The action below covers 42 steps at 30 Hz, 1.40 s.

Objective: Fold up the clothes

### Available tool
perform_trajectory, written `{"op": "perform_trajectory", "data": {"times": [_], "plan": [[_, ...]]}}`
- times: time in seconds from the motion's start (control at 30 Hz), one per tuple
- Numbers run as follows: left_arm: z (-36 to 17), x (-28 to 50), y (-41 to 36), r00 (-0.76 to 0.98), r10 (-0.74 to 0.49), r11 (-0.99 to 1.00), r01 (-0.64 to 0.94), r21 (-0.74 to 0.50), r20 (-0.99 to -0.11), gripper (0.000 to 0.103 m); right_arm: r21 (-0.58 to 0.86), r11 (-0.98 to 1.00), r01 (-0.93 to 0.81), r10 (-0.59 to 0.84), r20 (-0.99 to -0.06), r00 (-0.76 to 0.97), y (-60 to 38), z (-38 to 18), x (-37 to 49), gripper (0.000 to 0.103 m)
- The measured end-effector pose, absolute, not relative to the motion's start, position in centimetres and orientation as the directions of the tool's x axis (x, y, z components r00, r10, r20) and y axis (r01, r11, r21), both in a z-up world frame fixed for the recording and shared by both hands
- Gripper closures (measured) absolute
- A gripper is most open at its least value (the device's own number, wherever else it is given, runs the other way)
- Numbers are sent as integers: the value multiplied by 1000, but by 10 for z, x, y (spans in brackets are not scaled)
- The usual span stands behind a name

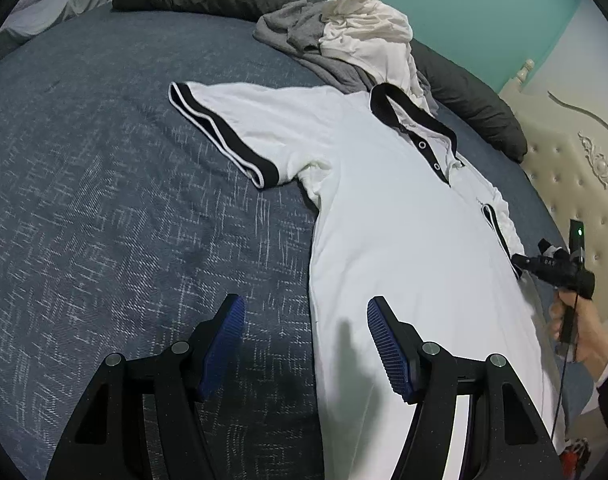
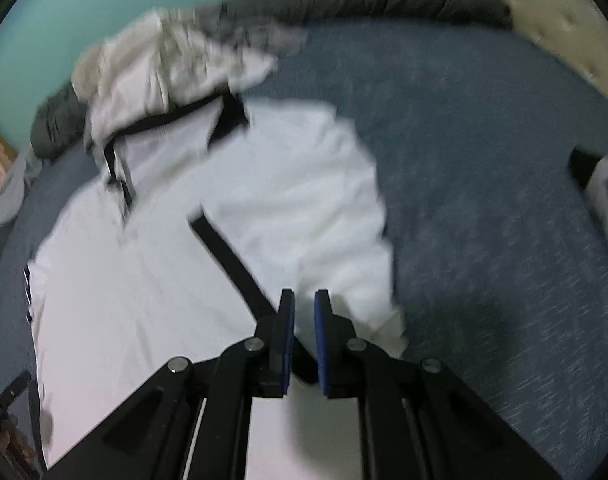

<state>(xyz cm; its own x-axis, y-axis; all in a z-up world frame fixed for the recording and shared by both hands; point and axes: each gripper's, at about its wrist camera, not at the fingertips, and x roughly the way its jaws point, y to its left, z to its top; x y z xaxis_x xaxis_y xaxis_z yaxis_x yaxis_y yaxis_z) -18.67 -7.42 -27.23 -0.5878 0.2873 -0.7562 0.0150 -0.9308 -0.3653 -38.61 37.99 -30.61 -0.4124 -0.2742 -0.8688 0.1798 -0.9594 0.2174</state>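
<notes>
Item: white knit polo shirt with black collar and cuff bands (image 1: 404, 216), spread centre-frame on your blue woven bedspread (image 1: 104, 200); light, limp, wrinkle-prone; right gripper (image 2: 304, 304) pinches its folded-in sleeve, left gripper (image 1: 306, 312) gapes empty; take seams, hem.

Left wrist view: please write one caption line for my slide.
Open left gripper hovers over a white polo shirt spread on a blue bed.
</notes>
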Motion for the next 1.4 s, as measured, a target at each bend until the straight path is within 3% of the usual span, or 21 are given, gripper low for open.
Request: {"op": "perform_trajectory", "data": {"times": [0.2, 0.27, 0.33, 0.4, 0.57, 0.83, 1.13, 1.4], "plan": [[-256, -189, -62, -589, 318, -924, -17, -382, -743, 35, 349, -931, 103, -347, -766, -542, 413, -292, -364, 91], [-245, -196, -50, -581, 343, -920, -50, -389, -738, 35, 375, -926, 48, -330, -742, -584, 431, -286, -359, 87], [-237, -210, -31, -562, 364, -920, -95, -379, -743, 35, 411, -912, -5, -323, -726, -608, 450, -284, -356, 74], [-231, -233, -4, -538, 377, -922, -137, -363, -754, 35, 470, -882, -40, -349, -708, -614, 459, -286, -351, 71], [-220, -296, 72, -469, 434, -900, -249, -356, -769, 35, 578, -811, -88, -420, -680, -601, 465, -298, -345, 71], [-223, -394, 205, -348, 489, -852, -390, -351, -800, 35, 582, -802, -131, -409, -696, -590, 469, -312, -350, 71], [-257, -470, 309, -279, 491, -838, -409, -360, -825, 35, 565, -816, -120, -413, -717, -561, 469, -324, -367, 71], [-272, -498, 341, -284, 500, -844, -375, -385, -818, 35, 560, -821, -109, -416, -719, -556, 470, -329, -375, 71]]}}
